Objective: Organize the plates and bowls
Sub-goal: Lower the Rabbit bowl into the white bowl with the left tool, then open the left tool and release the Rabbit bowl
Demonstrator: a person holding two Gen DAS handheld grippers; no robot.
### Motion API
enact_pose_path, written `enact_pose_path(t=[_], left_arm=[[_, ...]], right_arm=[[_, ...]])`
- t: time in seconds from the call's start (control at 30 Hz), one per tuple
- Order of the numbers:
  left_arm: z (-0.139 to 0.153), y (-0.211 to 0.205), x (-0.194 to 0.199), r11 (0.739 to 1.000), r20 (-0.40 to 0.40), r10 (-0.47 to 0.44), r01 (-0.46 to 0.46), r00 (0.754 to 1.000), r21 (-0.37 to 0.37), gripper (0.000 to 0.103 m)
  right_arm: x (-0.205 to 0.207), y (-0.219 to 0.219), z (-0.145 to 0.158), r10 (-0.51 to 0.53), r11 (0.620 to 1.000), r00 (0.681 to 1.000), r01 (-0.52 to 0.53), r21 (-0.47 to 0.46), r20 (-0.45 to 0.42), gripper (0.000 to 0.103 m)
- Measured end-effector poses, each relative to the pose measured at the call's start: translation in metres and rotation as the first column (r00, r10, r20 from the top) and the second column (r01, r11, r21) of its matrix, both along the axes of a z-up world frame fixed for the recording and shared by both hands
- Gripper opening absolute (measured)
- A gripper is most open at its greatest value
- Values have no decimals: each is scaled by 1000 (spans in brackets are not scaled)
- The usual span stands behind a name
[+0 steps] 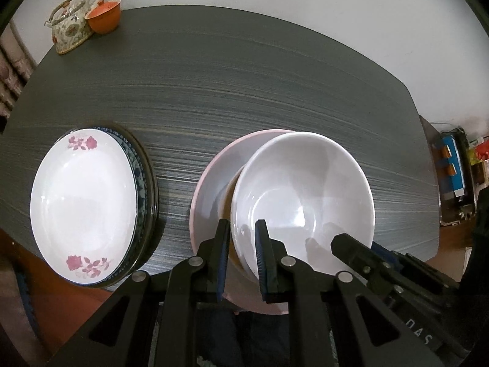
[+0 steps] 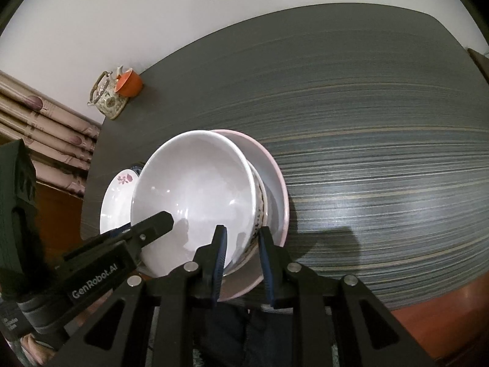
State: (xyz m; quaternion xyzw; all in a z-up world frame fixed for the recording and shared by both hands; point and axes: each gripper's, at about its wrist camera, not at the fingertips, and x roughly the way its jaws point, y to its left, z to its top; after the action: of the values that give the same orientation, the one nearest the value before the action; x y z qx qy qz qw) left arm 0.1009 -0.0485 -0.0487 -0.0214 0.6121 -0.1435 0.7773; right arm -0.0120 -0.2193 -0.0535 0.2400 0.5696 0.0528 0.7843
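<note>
Left wrist view looks down on a white bowl [image 1: 301, 198], and everything else is best placed from it. The left tongs [image 1: 243, 238] straddle the bowl's near left rim, one blue-padded finger outside the wall and the other inside, the gap narrow and the pads closed on the rim. The right tongs [image 1: 345, 244] reach in from the bowl's near right side, with one black finger over the inside; from the right wrist view, the right tongs [image 2: 241, 241] stand across the rim too, one finger inside the white bowl [image 2: 195, 192] and the other outside a patterned bowl [image 2: 259, 211] nested beneath it. The gap is narrow, but whether the pads press I cannot tell.

Under the bowl sits a wide pink-rimmed bowl [image 1: 214, 183], showing to its left and behind it (the white one leans tilted inside it). Left of the bowl, apart from it, a flowered plate [image 1: 82, 208] tops a short stack of darker plates [image 1: 146, 177]. Far beyond the bowl, at the worktop's [image 1: 244, 76] back left corner, a teapot [image 1: 68, 27] stands touching an orange cup [image 1: 104, 16].
</note>
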Motion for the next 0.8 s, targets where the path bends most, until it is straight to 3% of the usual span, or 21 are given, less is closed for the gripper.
enact_pose_path(t=[0.2, 0.53, 0.8], left_arm=[[0, 0, -1, 1000, 2, 4, -4, 1000, -1, 14], [1, 1, 0, 1000, 3, 12, -12, 1000, -8, 31], [9, 10, 5, 997, -2, 27, -27, 1000, -79, 33]], right_arm=[[-2, 5, 1, 6, 1000, 1000, -6, -19, 10, 24], [-5, 11, 1, 12, 1000, 1000, -12, -19, 18, 26], [-3, 7, 7, 14, 1000, 999, -14, -14, 34, 31]])
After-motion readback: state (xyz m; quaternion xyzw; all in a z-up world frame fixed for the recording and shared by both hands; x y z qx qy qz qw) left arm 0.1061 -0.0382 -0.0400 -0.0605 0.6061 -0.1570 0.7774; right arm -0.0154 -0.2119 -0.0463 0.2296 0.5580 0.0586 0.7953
